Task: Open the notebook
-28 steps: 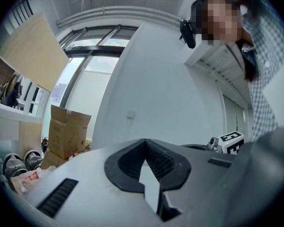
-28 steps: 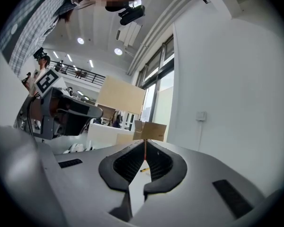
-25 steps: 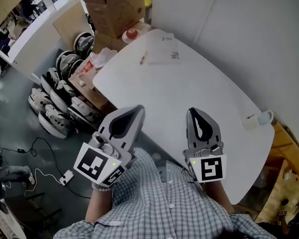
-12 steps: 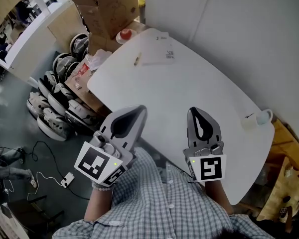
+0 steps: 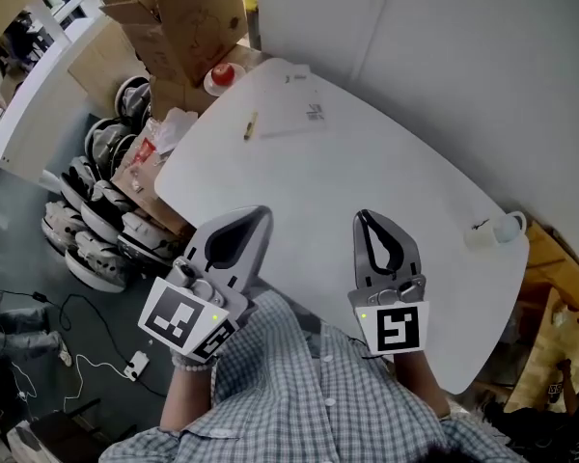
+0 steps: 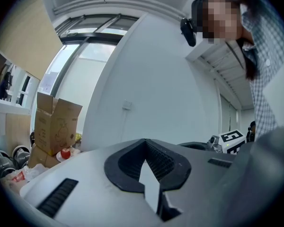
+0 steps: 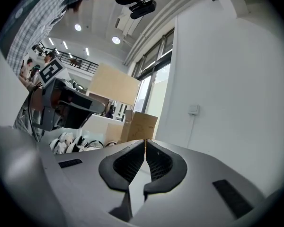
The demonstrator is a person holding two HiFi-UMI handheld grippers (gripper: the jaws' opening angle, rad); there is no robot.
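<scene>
The notebook (image 5: 291, 109) lay flat at the far end of the white table (image 5: 367, 177), well ahead of both grippers. It was pale, almost the table's colour, with small dark print on it, and a pencil (image 5: 250, 125) lay just to its left. My left gripper (image 5: 259, 216) and right gripper (image 5: 367, 218) had their jaws closed on nothing. Against a second earlier, both were still closed, and the notebook sat further left in the head view.

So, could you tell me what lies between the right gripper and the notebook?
Nothing: in the head view only bare table separates the right gripper from the notebook.
</scene>
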